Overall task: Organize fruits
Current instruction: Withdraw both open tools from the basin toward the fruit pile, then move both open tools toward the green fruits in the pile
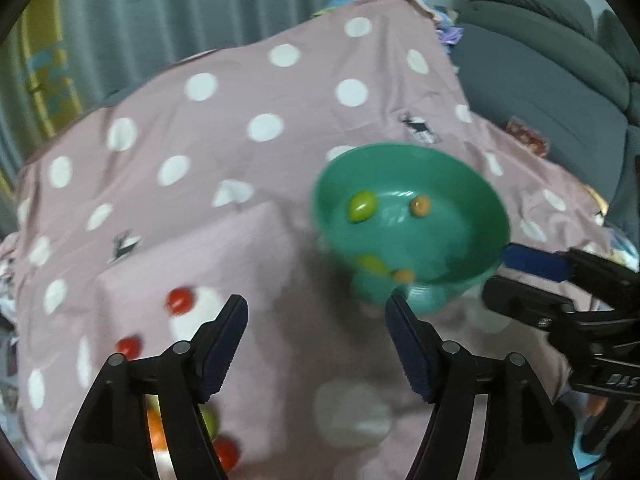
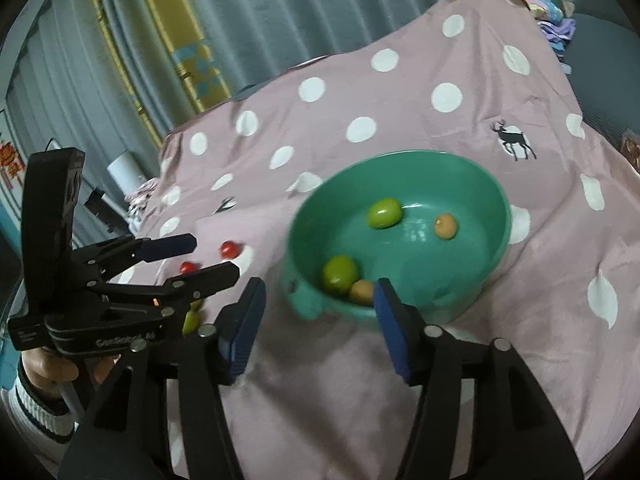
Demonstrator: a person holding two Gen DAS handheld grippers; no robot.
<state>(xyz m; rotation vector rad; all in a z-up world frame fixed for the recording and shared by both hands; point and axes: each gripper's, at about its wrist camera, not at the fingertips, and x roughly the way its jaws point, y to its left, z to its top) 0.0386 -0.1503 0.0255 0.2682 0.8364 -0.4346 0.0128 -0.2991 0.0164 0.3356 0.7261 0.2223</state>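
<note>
- Both grippers hover over the pink dotted cloth (image 2: 400, 92) near the green bowl (image 2: 472, 184), and each has its fingers spread wide with nothing between them.
- Seen by its own camera, the left gripper (image 1: 316, 344) points down at the cloth just left of the bowl (image 1: 460, 176); the tip of its right finger lies near the foot of the bowl.
- From the right wrist view, the left gripper (image 2: 216, 256) is left of the bowl, held by a hand (image 2: 52, 368) in a striped cuff.
- The right gripper (image 2: 318, 312) points at the near rim of the bowl; in the left wrist view the right gripper (image 1: 520, 276) is at the right side of the bowl, one blue finger (image 1: 532, 260) close to the rim.
- Inside the bowl lie two green fruits (image 2: 384, 212) (image 2: 340, 274) and two orange fruits (image 2: 445, 225) (image 2: 362, 290).
- Two red fruits (image 2: 230, 249) (image 2: 189, 267) lie on the cloth left of the bowl.
- Only the left wrist view shows more fruits behind its left finger: one green (image 1: 210, 420), one orange (image 1: 156, 432), one red (image 1: 226, 452).
- Only the right wrist view shows the hand.
</note>
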